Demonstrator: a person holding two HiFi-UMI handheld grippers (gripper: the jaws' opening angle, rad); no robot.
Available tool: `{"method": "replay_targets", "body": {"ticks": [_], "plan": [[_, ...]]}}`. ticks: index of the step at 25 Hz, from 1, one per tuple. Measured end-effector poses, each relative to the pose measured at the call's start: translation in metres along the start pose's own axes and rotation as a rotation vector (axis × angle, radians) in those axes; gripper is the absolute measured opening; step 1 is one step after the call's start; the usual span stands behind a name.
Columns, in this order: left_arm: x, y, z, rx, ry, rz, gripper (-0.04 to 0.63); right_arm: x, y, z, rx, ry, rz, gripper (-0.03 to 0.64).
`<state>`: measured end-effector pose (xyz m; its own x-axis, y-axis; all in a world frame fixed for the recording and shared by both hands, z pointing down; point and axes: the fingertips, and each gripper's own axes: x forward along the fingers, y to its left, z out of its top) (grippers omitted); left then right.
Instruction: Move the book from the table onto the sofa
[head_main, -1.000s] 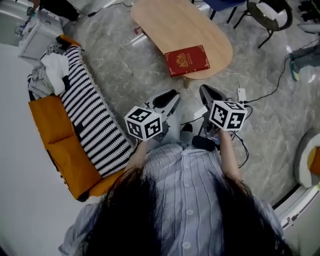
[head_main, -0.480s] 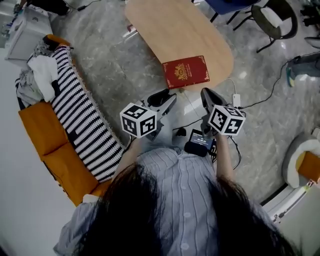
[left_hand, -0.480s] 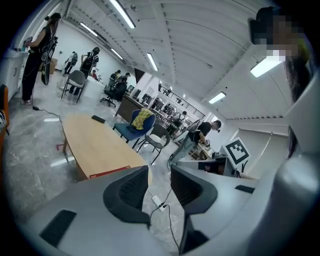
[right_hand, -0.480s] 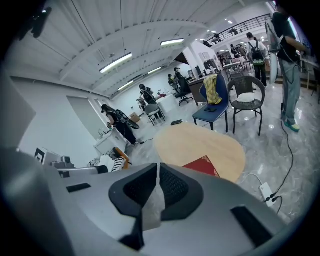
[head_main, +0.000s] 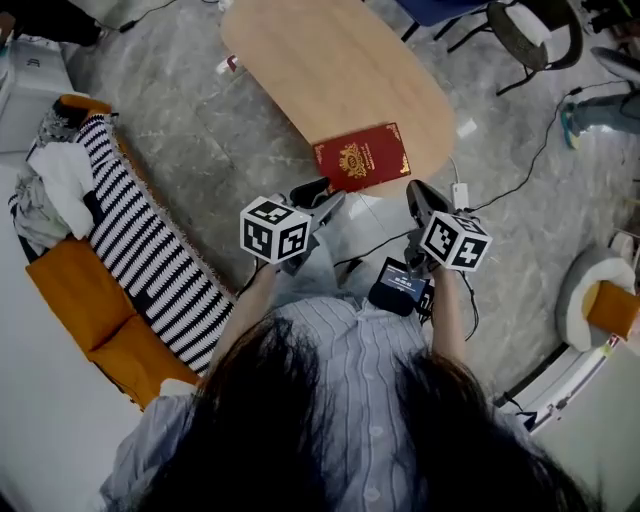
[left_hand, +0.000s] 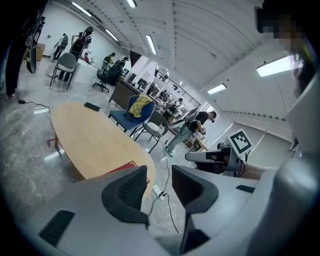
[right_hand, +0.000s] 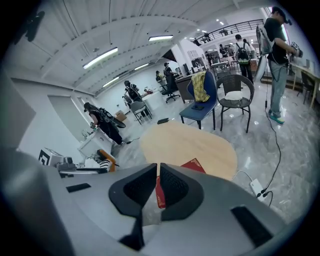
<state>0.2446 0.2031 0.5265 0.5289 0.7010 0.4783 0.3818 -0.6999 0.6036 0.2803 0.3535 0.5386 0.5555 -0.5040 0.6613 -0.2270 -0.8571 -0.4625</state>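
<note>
A red book (head_main: 361, 156) with gold decoration lies flat on the near end of the oval wooden table (head_main: 330, 70). My left gripper (head_main: 322, 192) hovers just short of the book's near left corner. Its jaws have just been opening and stand apart with nothing between them. In the left gripper view (left_hand: 160, 185) only a sliver of the book (left_hand: 122, 166) shows past the left jaw. My right gripper (head_main: 417, 192) hangs off the table's near edge, right of the book, shut and empty. In the right gripper view (right_hand: 158, 184) the book (right_hand: 194, 165) lies just ahead.
An orange sofa (head_main: 85, 290) with a black-and-white striped blanket (head_main: 140, 245) and a heap of clothes (head_main: 55, 180) stands at the left. A power strip (head_main: 460, 195) and cables lie on the marble floor. Chairs (head_main: 530, 30) stand beyond the table.
Both grippers have moved forward and down towards the table's near end and the book. The left gripper's jaws have opened; the right ones stayed shut.
</note>
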Motion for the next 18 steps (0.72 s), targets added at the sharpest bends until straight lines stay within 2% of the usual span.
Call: {"method": "replay_targets", "body": {"ticks": [5, 10, 14, 18], "plan": [[0.018, 0.021, 0.007, 0.016, 0.063, -0.035, 0.161, 0.017, -0.012, 0.014, 0.004, -0.007, -0.033, 0.028], [0.034, 0.039, -0.009, 0.016, 0.168, -0.032, 0.171, 0.036, -0.03, 0.013, 0.077, 0.058, -0.012, 0.029], [0.05, 0.056, -0.021, -0.031, 0.186, -0.008, 0.185, 0.051, -0.053, 0.019, 0.095, 0.059, -0.008, 0.029], [0.066, 0.077, -0.034, -0.088, 0.191, 0.034, 0.199, 0.074, -0.082, 0.011, 0.074, 0.112, -0.024, 0.029]]}}
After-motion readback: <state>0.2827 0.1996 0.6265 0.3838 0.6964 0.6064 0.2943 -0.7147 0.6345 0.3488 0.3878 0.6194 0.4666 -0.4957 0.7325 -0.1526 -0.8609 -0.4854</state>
